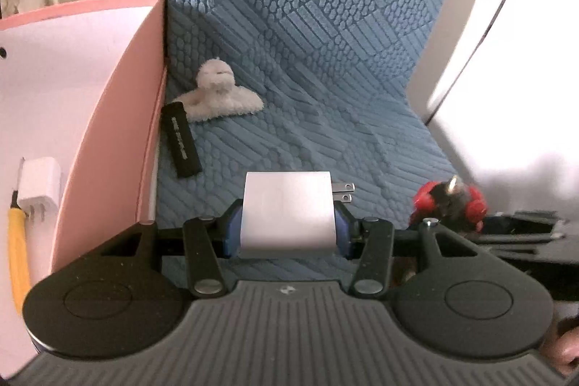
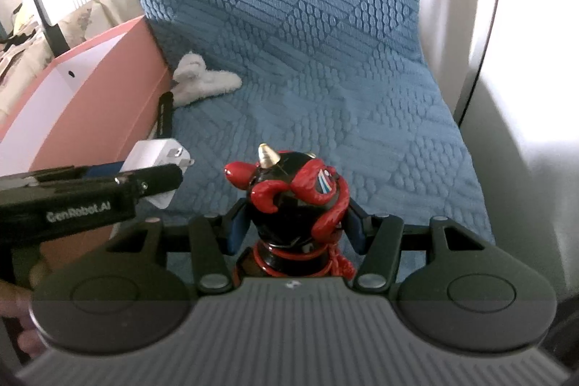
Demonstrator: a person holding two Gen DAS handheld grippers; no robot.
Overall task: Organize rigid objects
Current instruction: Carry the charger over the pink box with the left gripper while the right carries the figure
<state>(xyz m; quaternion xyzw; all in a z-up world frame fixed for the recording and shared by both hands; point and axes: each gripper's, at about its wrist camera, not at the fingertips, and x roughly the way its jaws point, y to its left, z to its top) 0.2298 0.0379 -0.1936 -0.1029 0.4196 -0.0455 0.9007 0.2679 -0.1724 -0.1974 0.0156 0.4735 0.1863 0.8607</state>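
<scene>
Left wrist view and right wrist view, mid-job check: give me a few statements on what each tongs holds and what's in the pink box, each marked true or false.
1. The left tongs grip a white charger with its prongs pointing right. True.
2. The right tongs are empty. False: they are shut on a black and red figurine.
3. The pink box already holds a white plug adapter and a yellow-handled tool. True.
4. The white plush toy lies inside the box. False: it lies on the blue cover, beside the box.
5. A black strap lies on the cover next to the box wall. True.
</scene>
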